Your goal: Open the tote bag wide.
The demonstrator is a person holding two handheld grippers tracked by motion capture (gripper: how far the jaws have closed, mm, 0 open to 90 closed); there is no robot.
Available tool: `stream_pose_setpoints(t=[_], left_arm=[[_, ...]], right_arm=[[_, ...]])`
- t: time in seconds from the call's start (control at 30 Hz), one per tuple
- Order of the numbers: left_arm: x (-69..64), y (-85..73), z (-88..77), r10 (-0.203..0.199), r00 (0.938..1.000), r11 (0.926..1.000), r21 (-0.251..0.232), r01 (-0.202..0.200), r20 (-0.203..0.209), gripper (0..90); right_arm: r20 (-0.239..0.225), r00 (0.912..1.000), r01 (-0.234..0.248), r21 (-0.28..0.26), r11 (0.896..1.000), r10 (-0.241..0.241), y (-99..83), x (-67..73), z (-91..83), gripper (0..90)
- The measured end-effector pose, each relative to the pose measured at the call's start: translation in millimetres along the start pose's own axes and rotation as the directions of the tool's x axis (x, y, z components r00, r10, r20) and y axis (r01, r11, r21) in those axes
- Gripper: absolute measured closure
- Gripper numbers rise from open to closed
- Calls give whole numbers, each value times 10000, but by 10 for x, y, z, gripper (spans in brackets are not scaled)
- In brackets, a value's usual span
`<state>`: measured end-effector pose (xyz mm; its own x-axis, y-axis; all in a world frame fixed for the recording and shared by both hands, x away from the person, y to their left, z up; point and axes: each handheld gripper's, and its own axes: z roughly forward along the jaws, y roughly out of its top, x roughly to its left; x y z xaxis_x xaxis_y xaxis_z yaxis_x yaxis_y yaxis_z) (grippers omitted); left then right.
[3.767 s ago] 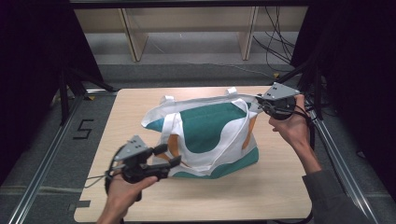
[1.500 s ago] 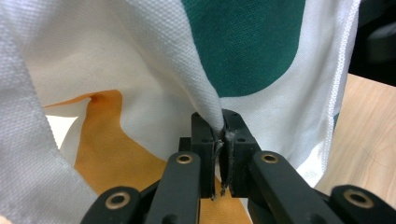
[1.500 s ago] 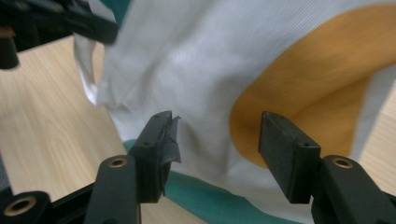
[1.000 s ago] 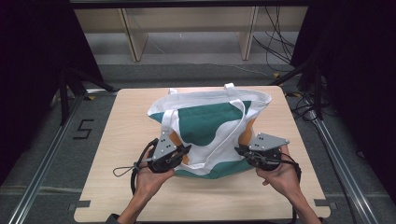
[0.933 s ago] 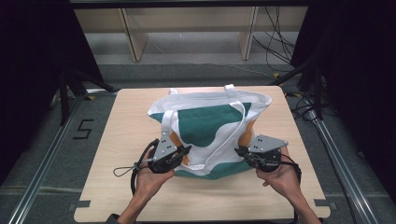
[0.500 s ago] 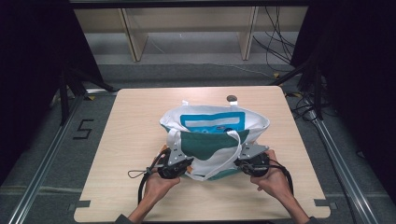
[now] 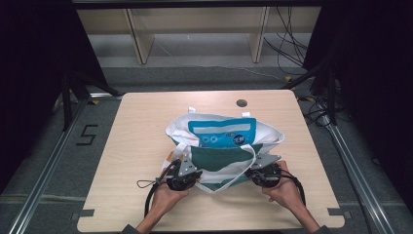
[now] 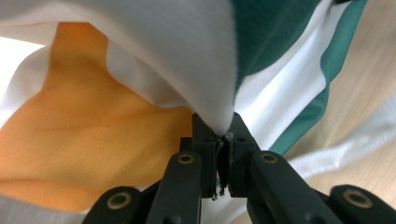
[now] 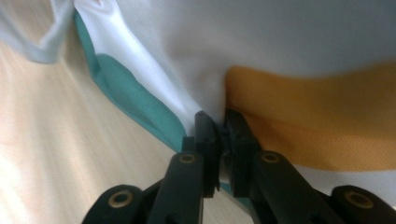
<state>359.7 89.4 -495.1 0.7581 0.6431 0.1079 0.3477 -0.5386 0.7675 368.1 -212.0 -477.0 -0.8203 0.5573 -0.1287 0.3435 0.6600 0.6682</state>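
Observation:
A white, green and orange cloth bag (image 7: 221, 158) lies crumpled in the middle of the table, a blue printed panel (image 7: 221, 132) facing up at its far side. My left gripper (image 7: 194, 174) is shut on the bag's near left corner; white fabric (image 8: 201, 70) is pinched between its jaws (image 8: 223, 135), orange cloth beside it. My right gripper (image 7: 254, 173) holds the near right corner. Its jaws (image 9: 219, 123) have just eased open slightly, with white cloth (image 9: 303, 46) still pinched between them. Both grippers sit low, close to the tabletop.
The wooden table (image 7: 131, 126) has bare room on the left, right and far side. A dark round hole (image 7: 241, 103) sits near its far edge. The left gripper's cable (image 7: 148, 187) loops on the table. Metal rails run along both sides; shelving stands behind.
Both grippers came down and toward the near edge with the bag's corners. The bag, spread flat a second ago, has bunched up and its blue panel now shows.

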Motion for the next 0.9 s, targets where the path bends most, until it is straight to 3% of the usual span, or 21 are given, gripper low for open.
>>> stream_pose_setpoints(t=[0.1,0.2,0.3,0.37,0.43,0.57,0.6,0.63,0.67,0.7,0.77,0.83,0.9], left_arm=[[-15,-19,16,-285,9994,9995,-115,287,182,850],[-5,-16,12,-142,9998,9999,-59,143,129,850],[-11,-14,13,-252,9995,9996,-118,254,190,849],[3,-10,-3,-74,10000,10000,1,74,27,845],[-17,-11,4,-365,9992,9992,-169,368,184,841],[-14,-10,1,-339,9992,9993,-170,342,202,840],[-11,-9,0,-345,9992,9993,-162,349,222,840],[-9,-9,-1,-330,9992,9993,-162,333,219,840],[-10,-11,-1,-326,9992,9993,-159,330,226,840],[-9,-12,0,-325,9992,9994,-141,329,241,838],[9,-12,-9,-167,9998,9999,-13,167,144,831],[7,-12,-17,-212,9995,9998,-9,213,247,808],[18,3,-67,-293,9982,9995,86,289,526,755]], right_arm=[[43,9985,-552,-380,9978,554,29,-2,-156,766],[-307,9963,-827,-966,9919,801,82,-21,-507,757],[117,9973,-689,-1949,9784,725,152,-64,-880,784],[374,9961,-687,-2384,9687,798,207,-111,-1098,810],[699,9932,-691,-2940,9533,936,260,-158,-1239,842],[1055,9864,-793,-3639,9281,1257,407,-268,-1426,886],[1341,9828,-651,-3931,9172,1272,454,-306,-1432,886],[1333,9835,-602,-3967,9160,1224,499,-345,-1430,885],[1451,9805,-618,-4134,9084,1328,539,-372,-1400,885],[1290,9783,-955,-4138,9053,1621,573,-374,-1359,885],[1328,9822,-718,-3895,9182,1331,612,-419,-1225,885],[1051,9855,-919,-3314,9390,1336,599,-384,-1078,885],[933,9868,-1005,-2869,9527,1322,549,-341,-946,887]])
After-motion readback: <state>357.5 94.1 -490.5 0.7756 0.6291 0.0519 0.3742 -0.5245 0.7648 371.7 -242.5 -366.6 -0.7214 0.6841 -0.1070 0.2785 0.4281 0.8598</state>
